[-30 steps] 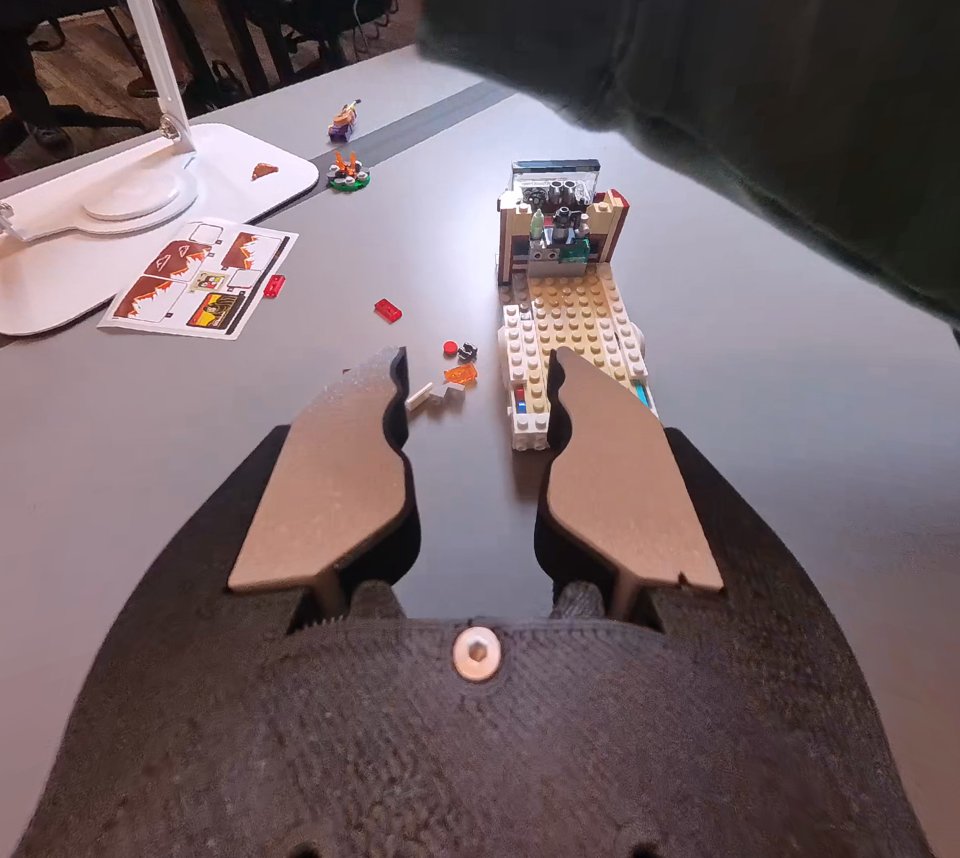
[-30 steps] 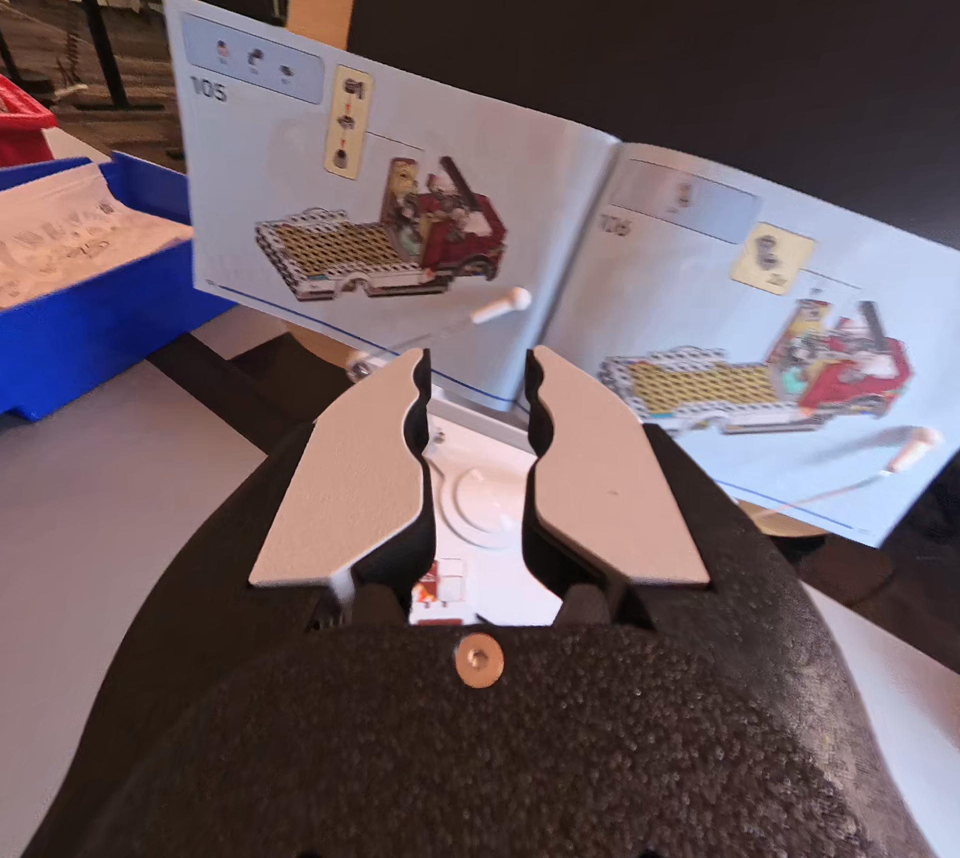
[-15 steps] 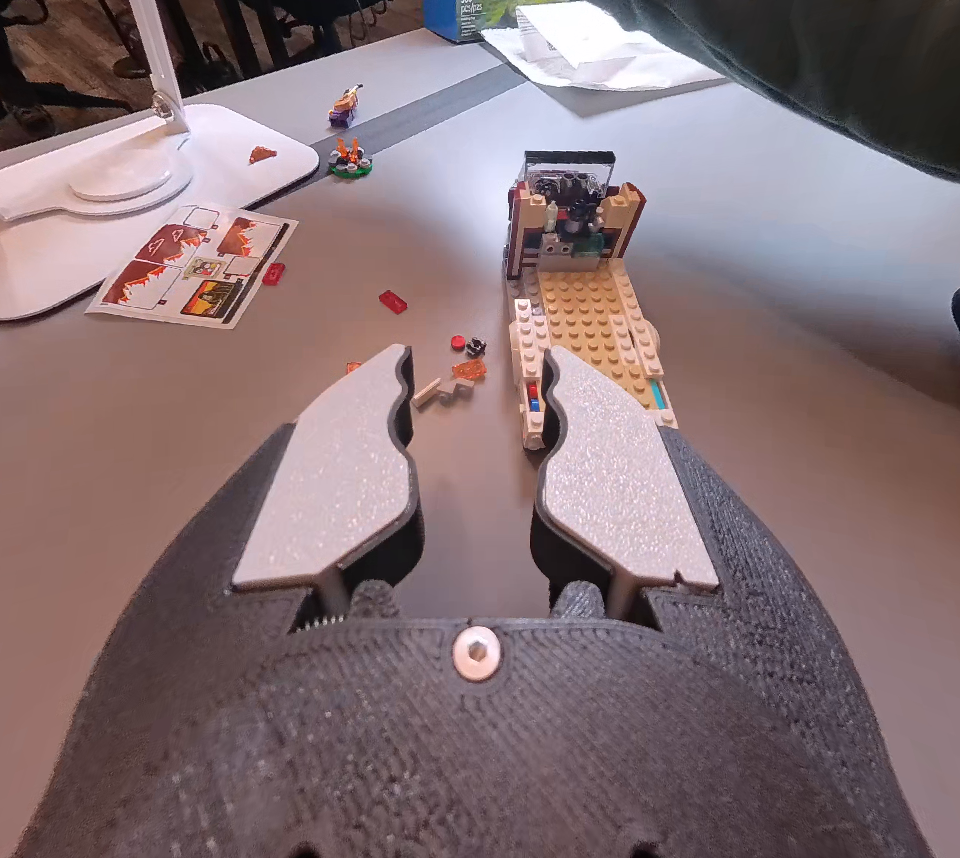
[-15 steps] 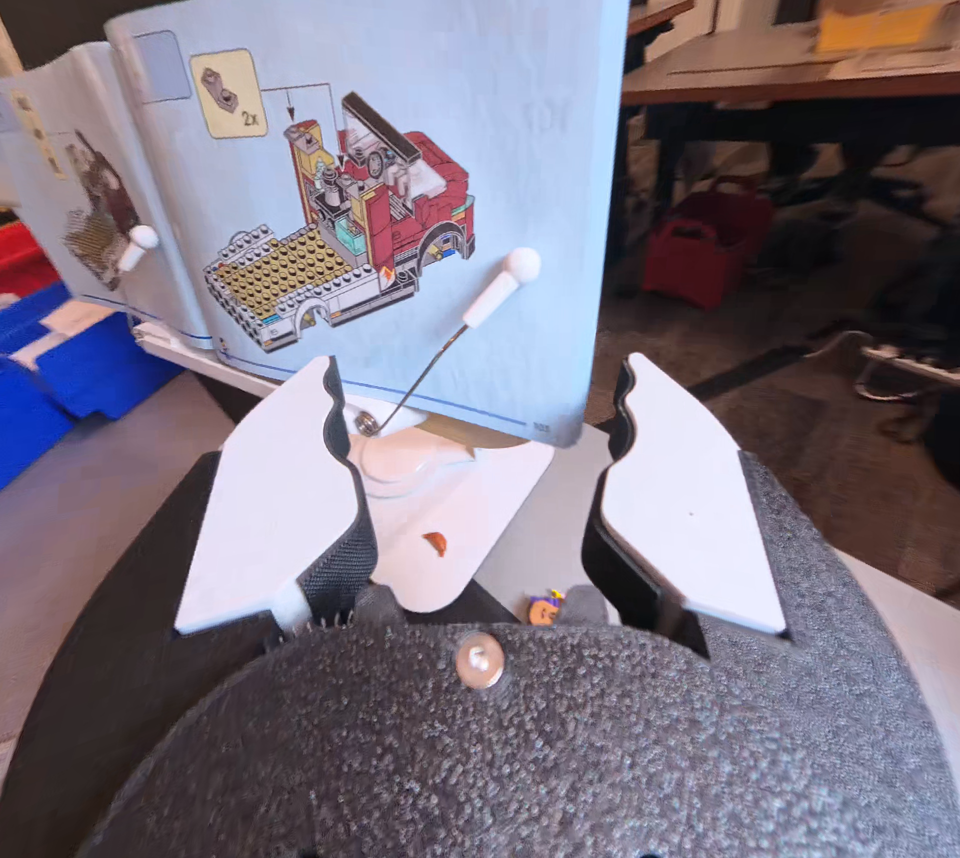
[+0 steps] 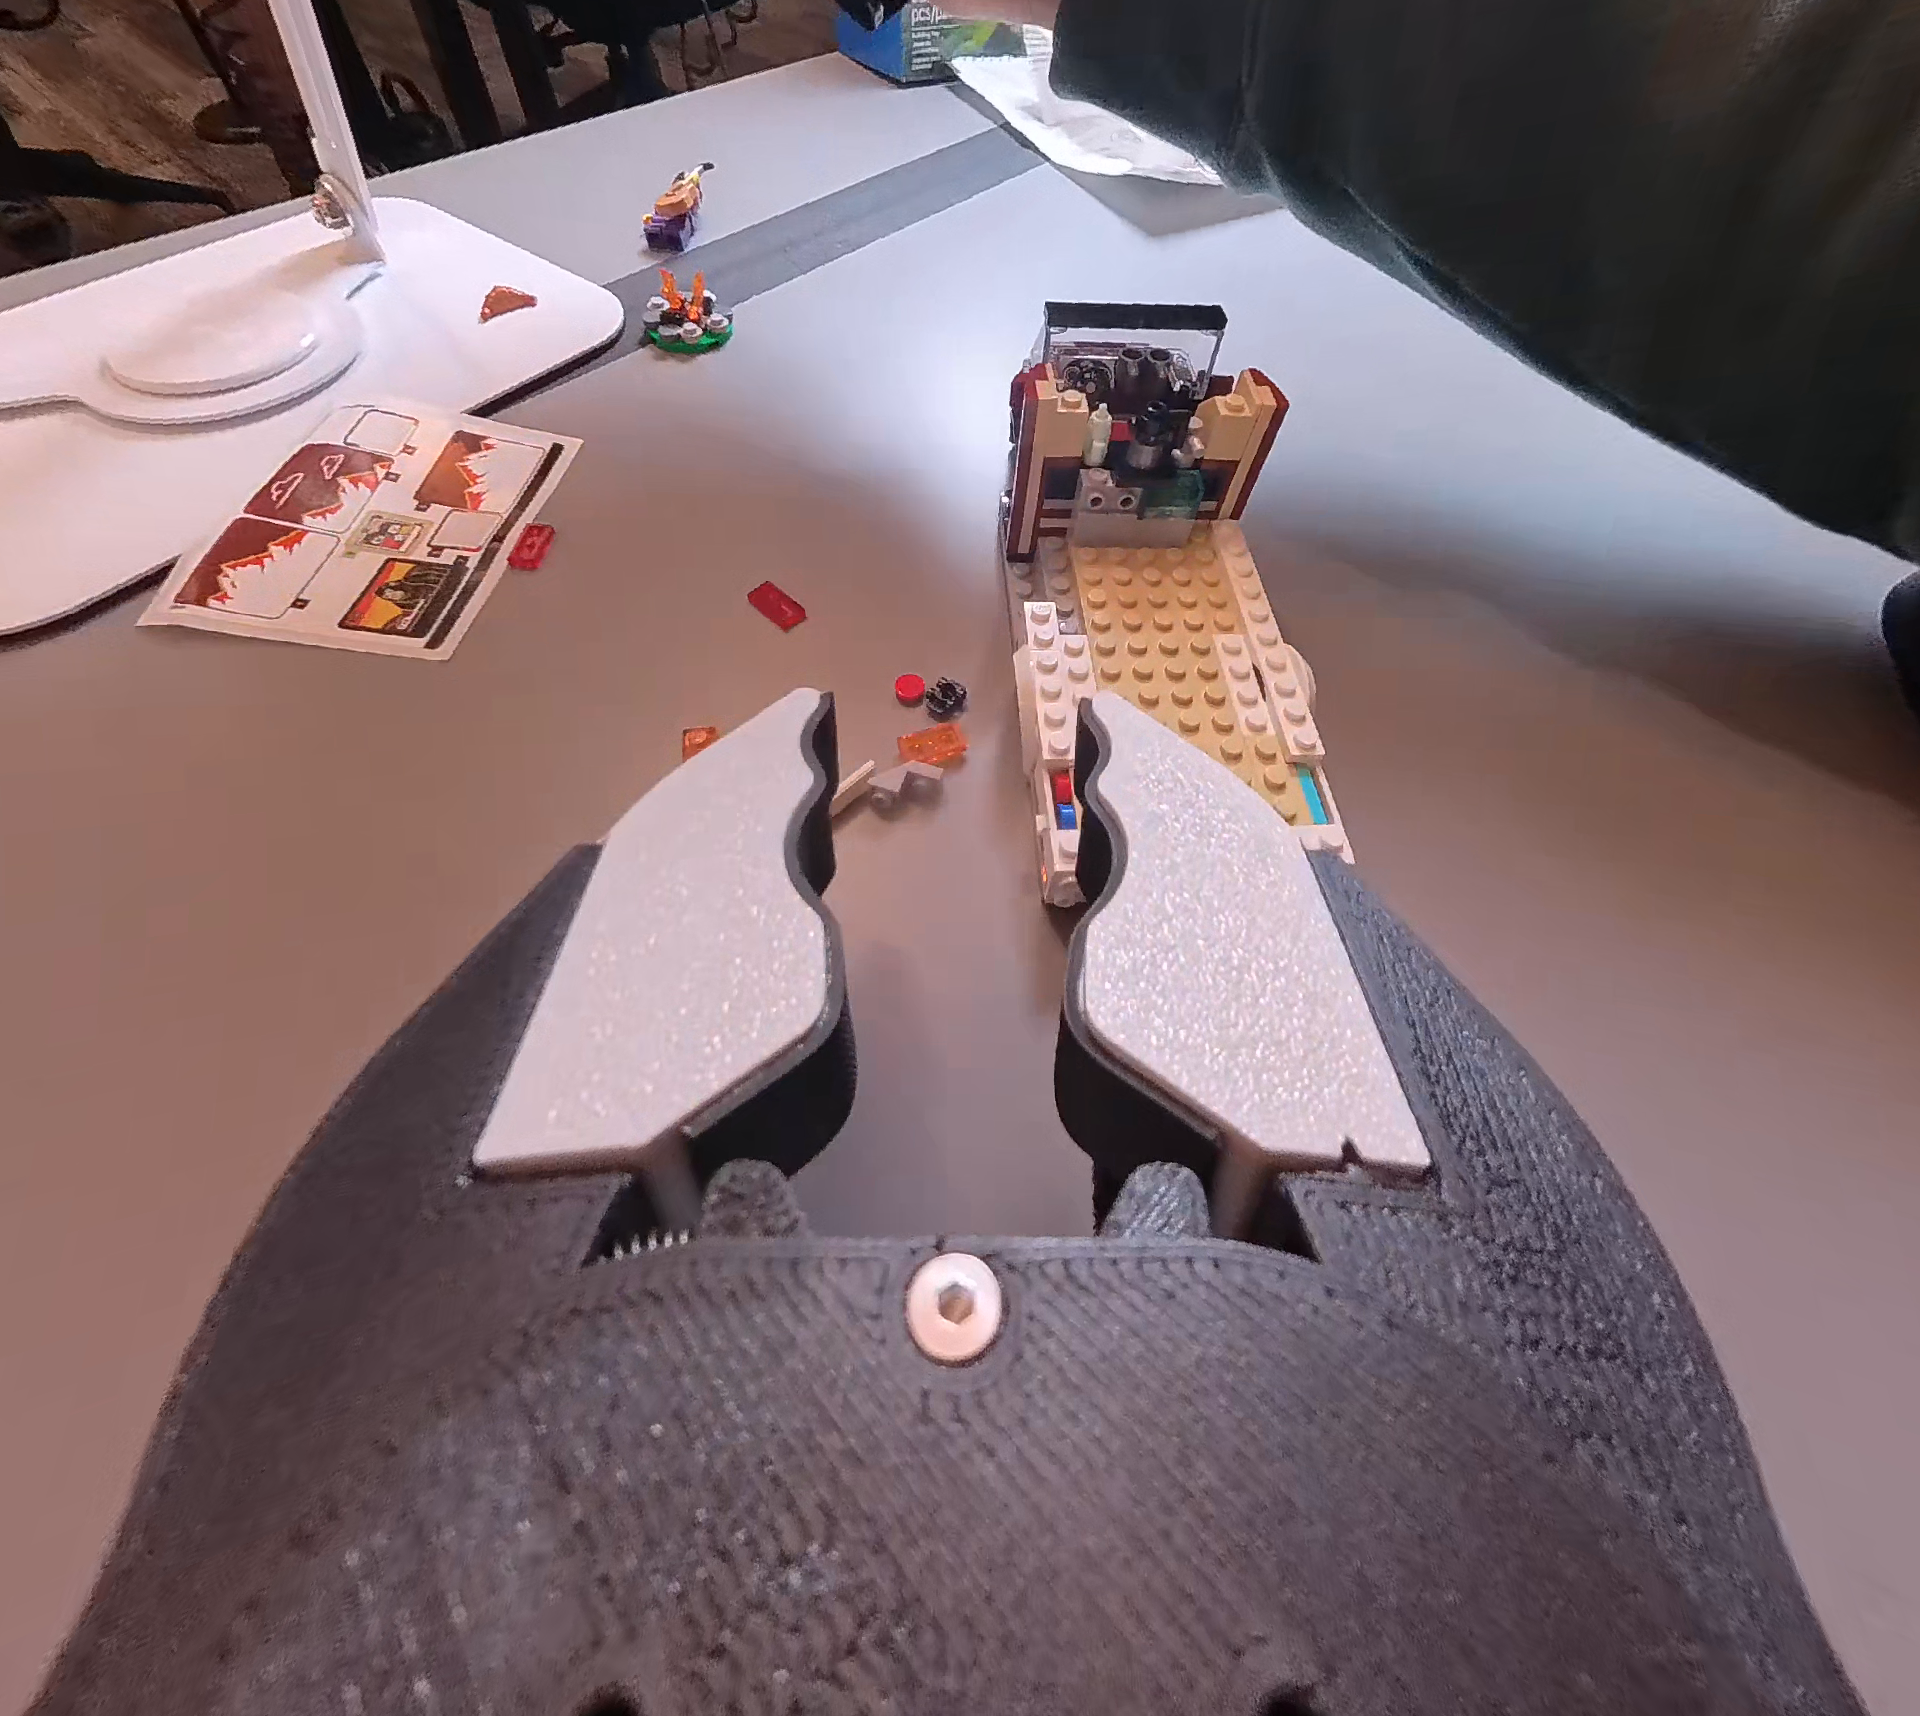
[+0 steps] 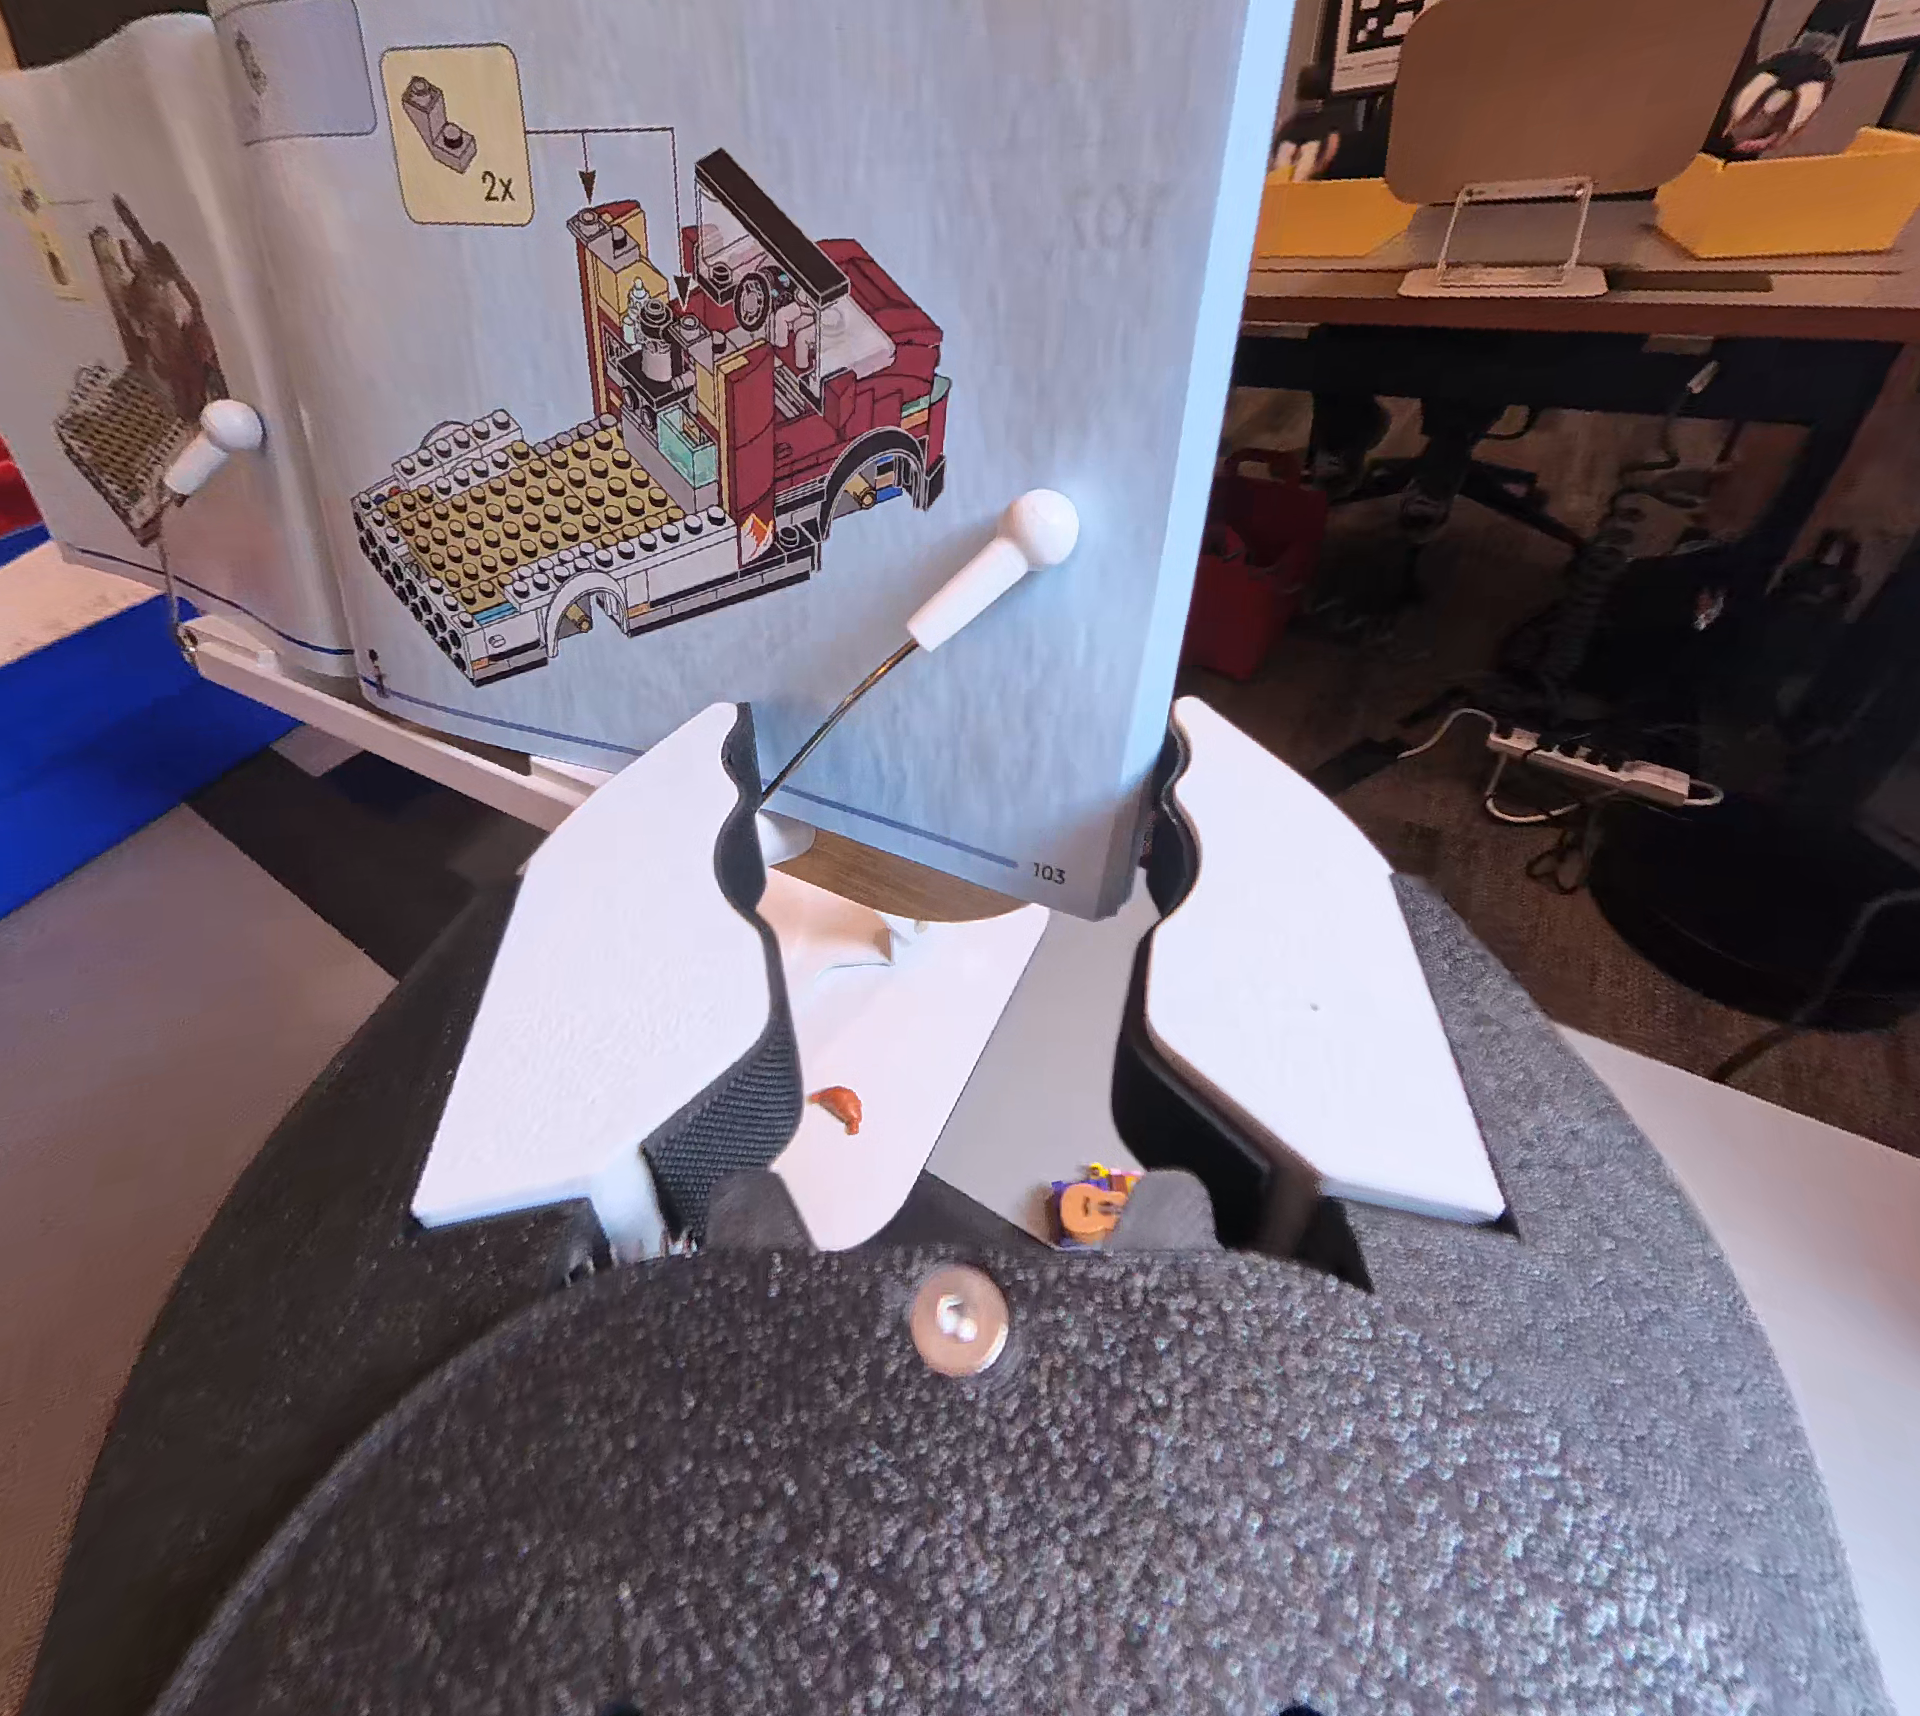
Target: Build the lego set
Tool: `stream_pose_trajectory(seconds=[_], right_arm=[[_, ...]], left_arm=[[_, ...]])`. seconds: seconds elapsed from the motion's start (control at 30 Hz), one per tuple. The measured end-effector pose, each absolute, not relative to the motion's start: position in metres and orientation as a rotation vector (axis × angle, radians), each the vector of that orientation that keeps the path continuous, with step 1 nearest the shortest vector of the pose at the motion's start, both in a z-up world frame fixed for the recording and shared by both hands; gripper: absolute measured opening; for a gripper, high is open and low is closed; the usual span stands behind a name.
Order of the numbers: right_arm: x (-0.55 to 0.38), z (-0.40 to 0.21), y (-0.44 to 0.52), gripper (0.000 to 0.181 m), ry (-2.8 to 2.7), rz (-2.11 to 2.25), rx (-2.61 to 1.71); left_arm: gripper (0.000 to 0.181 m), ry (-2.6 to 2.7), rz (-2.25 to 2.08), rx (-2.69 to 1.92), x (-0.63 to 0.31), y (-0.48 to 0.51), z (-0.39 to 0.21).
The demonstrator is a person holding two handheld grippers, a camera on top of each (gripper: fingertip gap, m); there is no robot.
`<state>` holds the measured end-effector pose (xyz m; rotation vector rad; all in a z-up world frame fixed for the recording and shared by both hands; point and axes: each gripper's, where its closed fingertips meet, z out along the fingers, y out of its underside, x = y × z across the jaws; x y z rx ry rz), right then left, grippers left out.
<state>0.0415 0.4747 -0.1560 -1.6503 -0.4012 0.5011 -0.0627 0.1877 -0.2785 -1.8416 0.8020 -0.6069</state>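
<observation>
Right wrist view: right gripper (image 6: 951, 793) spread wide, empty, facing instruction booklet (image 6: 790, 295); left gripper (image 5: 951, 762) released near lego truck (image 5: 1143, 586).

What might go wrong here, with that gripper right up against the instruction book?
The open right gripper brackets the bottom corner of the instruction booklet, so a nudge might crease the page or knock it from under its white-tipped clip. Meanwhile the open left gripper hovers low beside the half-built truck and tiny loose pieces, which it might scatter.
</observation>
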Motion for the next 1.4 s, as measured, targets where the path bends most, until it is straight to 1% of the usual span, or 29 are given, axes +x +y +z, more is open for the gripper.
stream_pose_trajectory(seconds=[0.1, 0.2, 0.27, 0.33, 0.37, 0.4, 0.47, 0.53, 0.67, 0.87, 0.93, 1.03, 1.07, 1.2, 1.27, 1.4], right_arm=[[0.048, -0.153, 0.474, 0.078, -0.389, 0.421, -1.655], [0.061, -0.145, 0.463, 0.077, -0.355, 0.279, -1.643], [0.061, -0.140, 0.450, 0.072, -0.363, 0.223, -1.623], [0.055, -0.143, 0.439, 0.057, -0.391, 0.191, -1.626], [0.049, -0.148, 0.435, 0.057, -0.416, 0.198, -1.633], [0.043, -0.154, 0.434, 0.057, -0.438, 0.203, -1.647], [0.036, -0.169, 0.440, 0.066, -0.467, 0.203, -1.701], [0.036, -0.174, 0.447, 0.063, -0.461, 0.213, -1.711], [0.040, -0.175, 0.456, 0.067, -0.456, 0.254, -1.707], [0.042, -0.175, 0.456, 0.066, -0.503, 0.246, -1.737], [0.047, -0.167, 0.450, 0.059, -0.480, 0.199, -1.741], [0.035, -0.134, 0.430, 0.052, -0.482, 0.154, -1.612], [0.027, -0.123, 0.423, 0.047, -0.493, 0.140, -1.570], [-0.014, -0.086, 0.409, 0.020, -0.513, 0.180, -1.442], [-0.031, -0.075, 0.410, 0.002, -0.520, 0.209, -1.410], [-0.051, -0.068, 0.426, 0.000, -0.501, 0.219, -1.411]], left_arm=[[0.044, 0.790, -0.607, -1.838, -0.065, 0.188, -0.277], [0.043, 0.785, -0.613, -1.830, -0.064, 0.188, -0.275], [0.043, 0.795, -0.616, -1.829, -0.062, 0.186, -0.275], [0.043, 0.807, -0.618, -1.827, -0.060, 0.185, -0.276], [0.043, 0.813, -0.620, -1.828, -0.059, 0.184, -0.276], [0.043, 0.819, -0.619, -1.830, -0.058, 0.183, -0.277], [0.043, 0.824, -0.612, -1.828, -0.058, 0.183, -0.277], [0.043, 0.824, -0.605, -1.830, -0.059, 0.183, -0.278], [0.043, 0.811, -0.616, -1.831, -0.061, 0.184, -0.276], [0.043, 0.834, -0.618, -1.834, -0.057, 0.182, -0.279], [0.042, 0.828, -0.611, -1.828, -0.058, 0.183, -0.277], [0.038, 0.798, -0.614, -1.799, -0.061, 0.185, -0.270], [0.036, 0.787, -0.619, -1.782, -0.061, 0.186, -0.267], [0.030, 0.765, -0.603, -1.725, -0.064, 0.186, -0.255], [0.029, 0.764, -0.603, -1.718, -0.065, 0.185, -0.254], [0.030, 0.779, -0.608, -1.728, -0.064, 0.183, -0.256]])
